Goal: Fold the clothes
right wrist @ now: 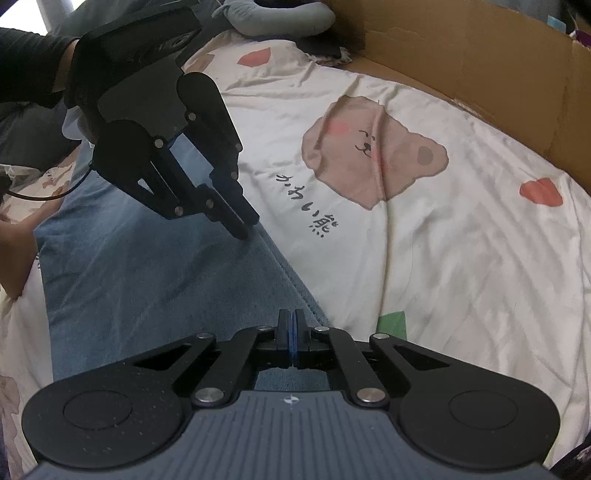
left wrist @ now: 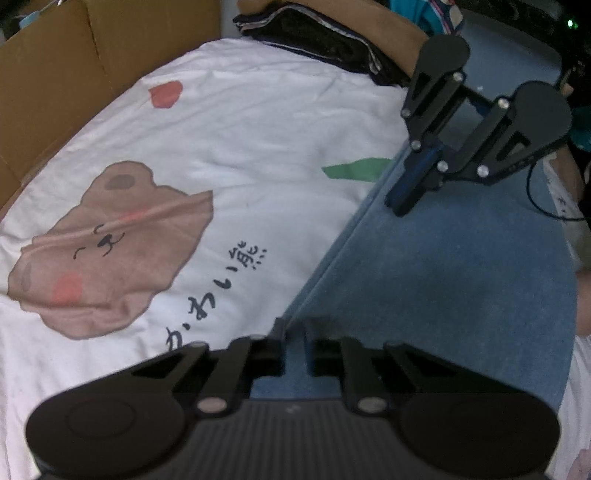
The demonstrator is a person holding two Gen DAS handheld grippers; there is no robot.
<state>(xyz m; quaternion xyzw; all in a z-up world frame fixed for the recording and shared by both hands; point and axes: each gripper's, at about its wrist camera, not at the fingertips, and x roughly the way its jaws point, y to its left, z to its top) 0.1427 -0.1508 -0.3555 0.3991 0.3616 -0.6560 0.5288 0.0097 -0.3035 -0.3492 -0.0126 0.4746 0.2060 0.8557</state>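
Observation:
A blue denim garment lies flat on a white bedsheet printed with a bear; it also shows in the right wrist view. My left gripper sits at the garment's folded edge with a narrow gap between its fingers and denim between them; it also shows in the right wrist view. My right gripper is shut at the same edge, farther along; it also shows in the left wrist view. Whether either pinches cloth is unclear.
A cardboard box wall runs along the far side of the bed. A stack of dark folded clothes lies at the head of the sheet. A grey cushion and a cable lie nearby.

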